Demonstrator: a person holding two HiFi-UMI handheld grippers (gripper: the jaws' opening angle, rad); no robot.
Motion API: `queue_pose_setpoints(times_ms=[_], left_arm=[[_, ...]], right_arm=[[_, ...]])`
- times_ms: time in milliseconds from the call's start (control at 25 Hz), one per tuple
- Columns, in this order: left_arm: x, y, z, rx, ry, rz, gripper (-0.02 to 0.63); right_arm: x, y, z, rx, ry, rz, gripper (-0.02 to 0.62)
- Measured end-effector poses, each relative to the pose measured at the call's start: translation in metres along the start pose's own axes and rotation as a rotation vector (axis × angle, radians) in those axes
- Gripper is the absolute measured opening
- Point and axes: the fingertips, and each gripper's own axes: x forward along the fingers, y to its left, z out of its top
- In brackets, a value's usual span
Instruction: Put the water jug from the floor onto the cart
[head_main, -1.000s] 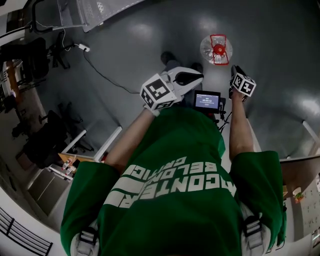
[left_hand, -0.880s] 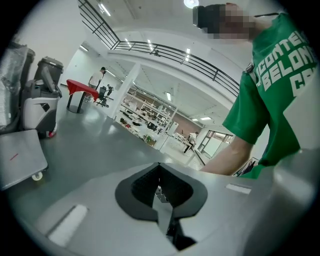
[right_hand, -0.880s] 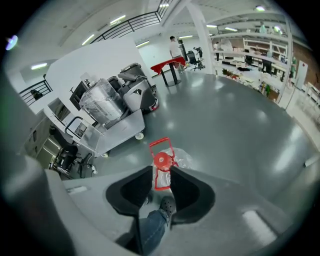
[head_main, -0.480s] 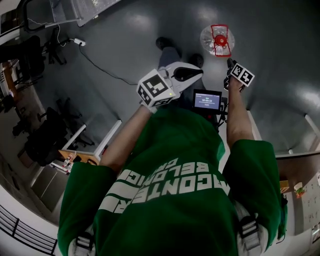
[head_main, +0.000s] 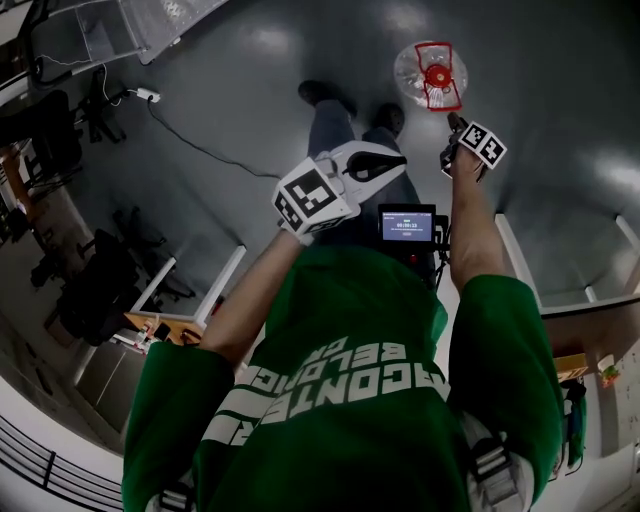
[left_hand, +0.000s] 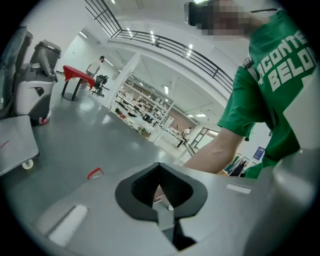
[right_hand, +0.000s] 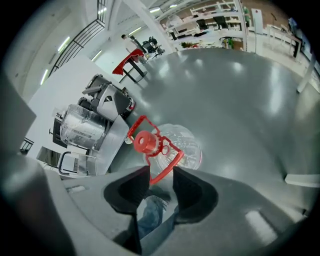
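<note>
1. Jaws of the right claw (right_hand: 159, 172) stand spread and have just been opening. The lower corner of a red carry handle (right_hand: 167, 165) shows in the gap at their tips, and neither pad can be seen pressing on it.
2. That handle belongs to the water jug (right_hand: 182, 145), a clear round bottle standing upright on the grey floor (right_hand: 240, 100). Its red cap (right_hand: 146, 141) points up toward the camera, just beyond the claw tips.
3. In the head view, the right claw (head_main: 453, 128) points steeply down with its tip just beside the water jug (head_main: 415, 70), on the side nearer the person.
4. A trouser leg (right_hand: 150, 215) shows through the gap behind the jaws.
5. The left claw (left_hand: 160, 167) has its jaws pressed together with nothing between them. In the head view the left claw (head_main: 395, 160) is held in front of the chest, well apart from the jug.
6. Just past the jug in the right gripper view is the cart (right_hand: 114, 136), its flat grey deck close to the jug's cap side. A large clear container (right_hand: 82, 125) rests on the deck.
7. A small lit screen (head_main: 407, 223) sits on the person's chest between the two arms.
</note>
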Motion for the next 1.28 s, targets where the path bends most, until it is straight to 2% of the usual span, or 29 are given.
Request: queue_pose_setpoints(times_ms=[240,440,640,960,1120,1280], left_arm=[[-0.007,0.011,-0.011,-0.023,0.008,0.027,0.008],[-0.027,0.044,-0.032,-0.046,0.002,0.063,0.008],[-0.03,0.044,-0.038,-0.071,-0.006,0.089,0.008],[-0.031,0.055,-0.052,-0.101,-0.024,0.135,0.008],[-0.03,0.056,-0.053,-0.103,-0.038,0.151,0.008],[-0.031,0.055,-0.056,-0.105,-0.039,0.155,0.008]], right_arm=[[0.019,-0.001,-0.007,0.053,-0.008,-0.004,0.126],[0.06,-0.001,-0.019,0.176,-0.044,-0.01,0.126],[0.062,-0.017,-0.011,0.291,-0.096,-0.02,0.126],[0.08,-0.031,-0.007,0.342,-0.11,-0.03,0.122],[0.08,-0.035,-0.003,0.379,-0.136,-0.029,0.059],[0.077,-0.034,0.001,0.459,-0.173,0.042,0.025]])
